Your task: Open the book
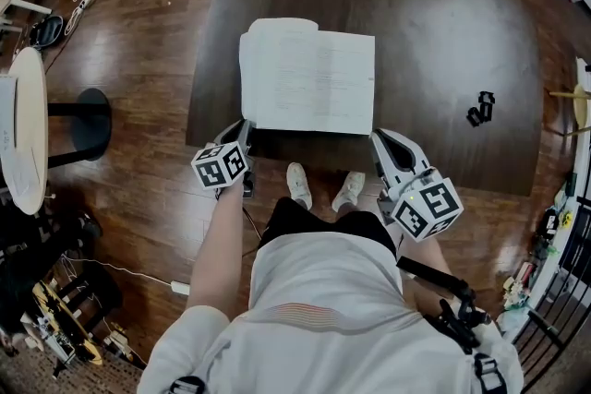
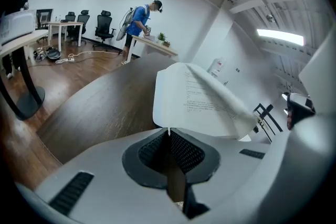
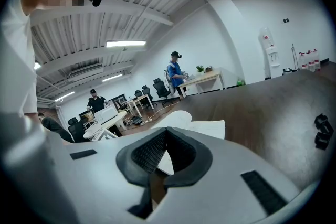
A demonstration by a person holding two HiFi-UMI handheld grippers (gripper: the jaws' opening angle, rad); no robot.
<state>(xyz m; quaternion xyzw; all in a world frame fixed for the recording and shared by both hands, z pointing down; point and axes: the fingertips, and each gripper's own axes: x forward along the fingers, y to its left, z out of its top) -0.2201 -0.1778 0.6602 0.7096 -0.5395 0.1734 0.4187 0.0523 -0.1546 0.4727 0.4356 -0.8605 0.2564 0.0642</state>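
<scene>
Nearest, under the head view: the person's white shoes [image 1: 297,185] on the wood floor [image 1: 138,41], just off the tabletop's [image 1: 434,41] near edge.

Left gripper [image 1: 246,126] sits at the near-left corner of the book [image 1: 309,78], pointing down and away. In the left gripper view its fingers [image 2: 184,152] are pressed together at the tips. A thin white sliver of the page edge shows right between them, so it is pinching the page's near edge. From the tips the page rises and curves away to the right.

Right gripper [image 1: 377,136] is at the book's near-right corner, just beside it; can't tell if it touches. In the right gripper view its fingers [image 3: 147,152] meet at the tips with nothing pinched. White page shows only past them, through the gap lower down.

The book lies open and flat near the middle of the dark tabletop, close to the near edge. White printed pages face up, with a curl at the far-left corner.

A small black object [image 1: 480,108] lies on the tabletop well to the right of the book, apart from it.

Far left, on the floor: a round white table [image 1: 23,125]. Far back in the room, a person in blue [image 2: 139,21] stands at a desk.
</scene>
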